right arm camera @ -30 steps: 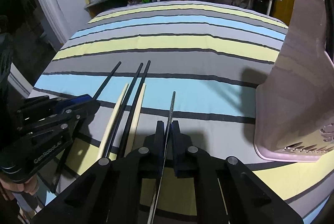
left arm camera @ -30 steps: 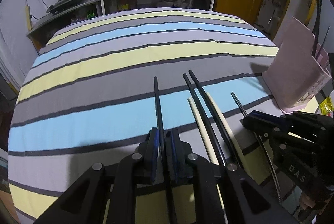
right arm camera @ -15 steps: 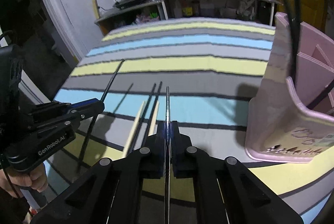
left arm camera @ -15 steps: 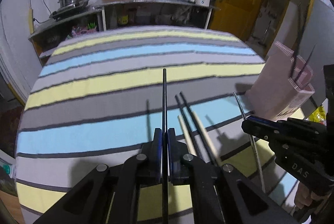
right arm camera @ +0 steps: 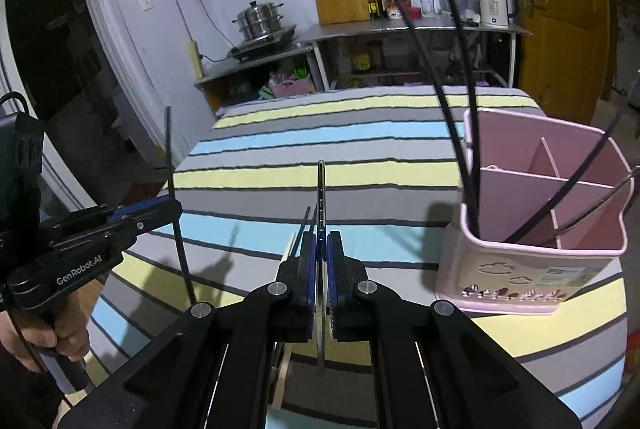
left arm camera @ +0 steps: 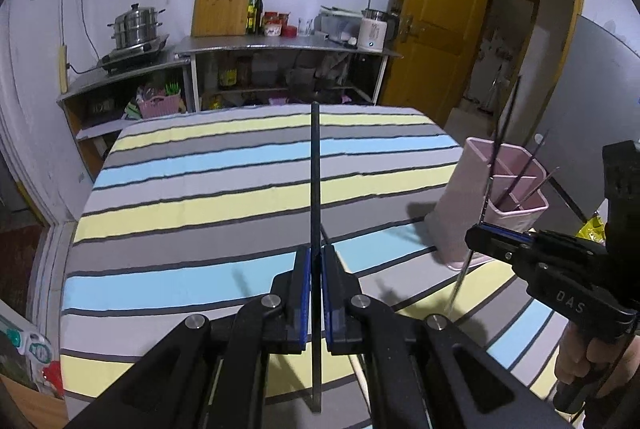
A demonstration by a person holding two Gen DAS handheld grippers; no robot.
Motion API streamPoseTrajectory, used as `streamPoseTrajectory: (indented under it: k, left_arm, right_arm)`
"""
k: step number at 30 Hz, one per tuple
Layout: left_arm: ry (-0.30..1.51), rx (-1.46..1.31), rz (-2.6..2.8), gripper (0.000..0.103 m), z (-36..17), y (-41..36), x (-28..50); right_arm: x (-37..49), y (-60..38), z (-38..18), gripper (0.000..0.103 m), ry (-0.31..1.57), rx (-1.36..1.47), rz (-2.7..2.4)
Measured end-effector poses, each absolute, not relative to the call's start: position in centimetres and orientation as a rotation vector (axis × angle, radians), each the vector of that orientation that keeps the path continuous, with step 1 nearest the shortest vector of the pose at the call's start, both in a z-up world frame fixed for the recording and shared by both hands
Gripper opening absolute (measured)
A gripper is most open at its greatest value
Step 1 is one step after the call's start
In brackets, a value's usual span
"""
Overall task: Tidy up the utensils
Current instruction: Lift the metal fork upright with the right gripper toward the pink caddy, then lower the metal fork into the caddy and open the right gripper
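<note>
Between the blue pads of the left claw a black chopstick is clamped near its lower third, so most of its length runs ahead along the fingers and a short tail hangs beneath. Gripped that way it stays in line with the claw and can be aimed like a pointer. The right claw is clenched on a metal chopstick in the same manner, pinched low with the shiny tip leading. Each claw carries one stick, both lifted clear of the striped cloth that covers the surface.

Outward from the right claw, close on its right side, stands the pink utensil holder, upright, open at the top and split by dividers into compartments. Several dark chopsticks already lean in it, some in the near-left compartment and others toward the right; which compartment those sit in I cannot tell exactly. Leaning is simply how long sticks settle in a short bin.

On the cloth beneath the right claw a few more chopsticks, pale and black, lie waiting. My reading: the carried pair goes to the holder next, tips turned downward over an opening.
</note>
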State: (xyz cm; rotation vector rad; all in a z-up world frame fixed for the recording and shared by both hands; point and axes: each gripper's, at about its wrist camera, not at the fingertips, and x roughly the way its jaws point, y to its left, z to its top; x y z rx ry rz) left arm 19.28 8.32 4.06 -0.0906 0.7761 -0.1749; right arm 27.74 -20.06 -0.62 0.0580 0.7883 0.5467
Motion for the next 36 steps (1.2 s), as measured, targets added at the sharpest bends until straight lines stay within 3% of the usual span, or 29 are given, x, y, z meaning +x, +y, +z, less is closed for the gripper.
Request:
streamPoseTrajectory:
  k: [18, 36]
  left_arm:
    - [0.730, -0.099, -0.231, 0.005, 7.7, 6.5, 16.4]
    - [0.715, -0.108, -0.421, 0.005, 10.3, -1.5, 17.9]
  right_arm:
    - [25.4, -23.1, 2.2, 0.005, 0.726, 0.094, 0.530]
    - [24.5, -29.9, 5.9, 0.005, 0.633, 0.153, 0.421]
